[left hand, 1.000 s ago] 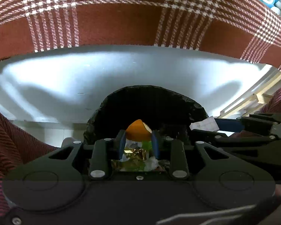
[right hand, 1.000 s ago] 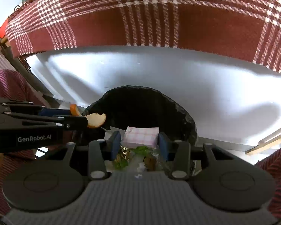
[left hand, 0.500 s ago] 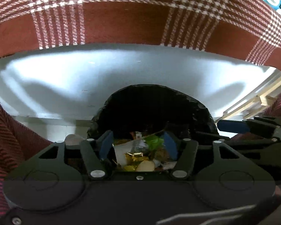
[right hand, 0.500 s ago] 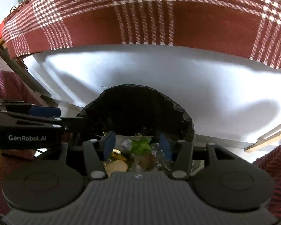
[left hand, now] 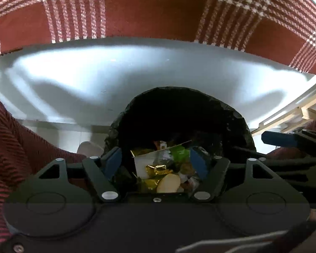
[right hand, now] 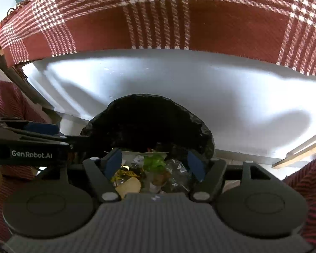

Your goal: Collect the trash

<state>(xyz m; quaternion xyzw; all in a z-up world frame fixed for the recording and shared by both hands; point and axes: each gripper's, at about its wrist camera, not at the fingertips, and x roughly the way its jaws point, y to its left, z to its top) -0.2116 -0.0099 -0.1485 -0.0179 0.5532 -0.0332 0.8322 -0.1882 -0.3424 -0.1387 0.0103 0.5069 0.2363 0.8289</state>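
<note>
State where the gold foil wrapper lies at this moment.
In both wrist views the gold foil wrapper lies inside the black-lined bin, left of the green wrapper.

1. One trash bin (left hand: 180, 113) lined with a black bag.
2. Two grippers: the left gripper (left hand: 155, 163) and the right gripper (right hand: 154, 163), both spread wide and empty.
3. One pale peel piece (left hand: 168, 183) inside.
4. One green wrapper (right hand: 154, 161).
5. One plaid cloth (left hand: 149, 12).

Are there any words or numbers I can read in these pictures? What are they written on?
"GenRobot.AI": white letters on the side of the left gripper, seen from the right wrist camera.
The wrappers in the bin show no print clear enough to read.
</note>
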